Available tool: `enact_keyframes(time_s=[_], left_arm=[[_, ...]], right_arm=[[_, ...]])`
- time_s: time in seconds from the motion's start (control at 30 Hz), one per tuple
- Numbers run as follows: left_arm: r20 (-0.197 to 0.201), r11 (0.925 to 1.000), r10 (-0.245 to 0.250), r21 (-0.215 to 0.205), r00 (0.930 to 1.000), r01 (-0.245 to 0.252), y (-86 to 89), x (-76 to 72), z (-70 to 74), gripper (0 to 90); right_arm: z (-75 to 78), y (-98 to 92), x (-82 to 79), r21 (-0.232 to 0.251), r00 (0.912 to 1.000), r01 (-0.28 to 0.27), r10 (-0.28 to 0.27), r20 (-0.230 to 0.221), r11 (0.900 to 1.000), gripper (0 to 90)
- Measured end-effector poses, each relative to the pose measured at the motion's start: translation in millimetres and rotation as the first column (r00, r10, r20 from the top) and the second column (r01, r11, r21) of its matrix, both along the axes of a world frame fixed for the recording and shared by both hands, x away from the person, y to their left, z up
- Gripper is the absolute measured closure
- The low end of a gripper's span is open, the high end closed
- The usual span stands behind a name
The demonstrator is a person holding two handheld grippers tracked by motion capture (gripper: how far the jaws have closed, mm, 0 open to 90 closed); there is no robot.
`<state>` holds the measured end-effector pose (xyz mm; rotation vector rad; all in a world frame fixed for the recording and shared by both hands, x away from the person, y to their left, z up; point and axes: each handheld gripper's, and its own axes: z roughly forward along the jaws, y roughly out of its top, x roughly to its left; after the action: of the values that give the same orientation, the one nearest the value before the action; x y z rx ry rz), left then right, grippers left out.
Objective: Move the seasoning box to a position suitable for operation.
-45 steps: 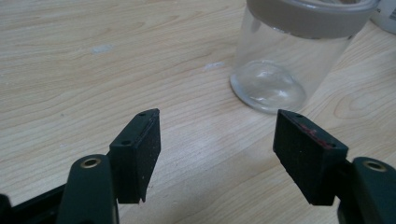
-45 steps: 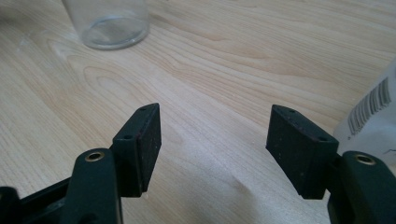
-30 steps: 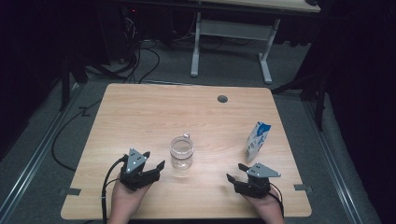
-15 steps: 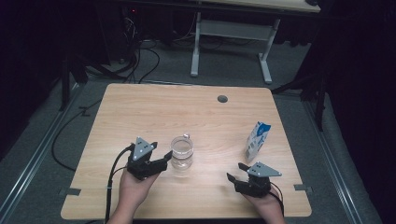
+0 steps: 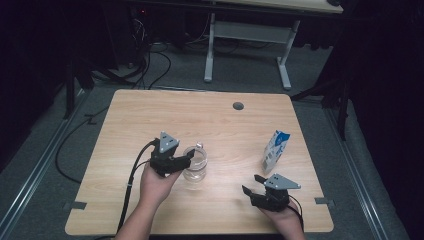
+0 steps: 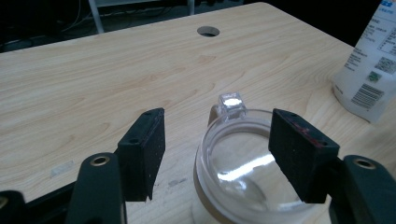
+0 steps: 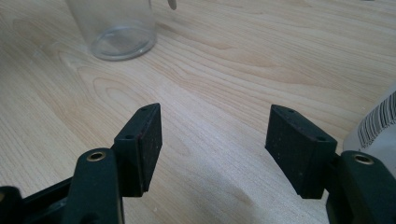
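The clear glass mug [image 5: 195, 164] stands upright near the middle of the bench [image 5: 150, 115], at its near half. The left tool [image 5: 183, 161] has its jaws spread wide at the mug's rim, gripping nothing. The right tool [image 5: 252, 186] sits open and empty, near the near-right edge. A milk carton [image 5: 275, 150] stands right of the mug; the far half lies open.

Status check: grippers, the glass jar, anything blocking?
Left gripper open, jaws around glass jar rim, not clamped. Right gripper open, idle near table edge. Milk carton stands apart, nothing blocking.
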<state>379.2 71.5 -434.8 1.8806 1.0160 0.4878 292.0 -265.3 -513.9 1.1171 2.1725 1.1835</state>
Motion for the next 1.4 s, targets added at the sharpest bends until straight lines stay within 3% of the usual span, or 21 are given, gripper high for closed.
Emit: enact_keyframes(time_s=[0.33,0.57,0.63,0.67,0.8,0.97,1.23,1.4], left_arm=[[-0.020,0.9997,0.006,0.023,0.9998,-0.005,-12.5,21.2,3.2,37.6],[-0.030,0.9986,0.012,0.052,0.9995,-0.011,-18.8,30.0,-0.1,49.6],[-0.069,0.9994,0.001,0.033,0.9976,0.001,-19.0,32.6,0.4,61.8],[-0.072,0.9997,-0.011,0.021,0.9973,0.012,-18.6,33.2,1.3,75.3],[-0.068,0.9993,-0.014,0.033,0.9976,0.016,-20.4,33.3,2.5,89.3],[-0.076,0.9958,-0.002,0.091,0.9971,0.009,-25.8,35.3,2.4,90.0],[-0.104,0.9963,0.001,0.085,0.9946,0.008,-28.0,38.0,-1.4,90.0],[-0.093,0.9959,-0.005,0.089,0.9957,0.013,-29.5,37.0,-2.4,90.0]], right_arm=[[1.2,2.0,-1.0,0.001,0.9999,-0.010,0.010,0.005,1.000,36.5],[1.6,3.5,-1.0,-0.002,0.9999,-0.014,0.014,0.006,1.000,36.5],[1.6,3.8,-1.3,-0.001,0.9999,-0.014,0.014,0.004,1.000,36.5],[1.7,4.4,-1.6,0.000,0.9999,-0.016,0.016,0.003,1.000,36.5],[1.7,5.4,-2.1,-0.004,0.9998,-0.020,0.020,0.003,1.000,36.5],[1.8,5.8,-2.1,-0.005,0.9997,-0.022,0.022,0.004,1.000,36.5],[1.9,6.7,-2.5,-0.011,0.9997,-0.023,0.023,0.006,1.000,36.5],[2.3,7.3,-2.9,-0.016,0.9998,-0.021,0.021,0.006,1.000,36.5]])
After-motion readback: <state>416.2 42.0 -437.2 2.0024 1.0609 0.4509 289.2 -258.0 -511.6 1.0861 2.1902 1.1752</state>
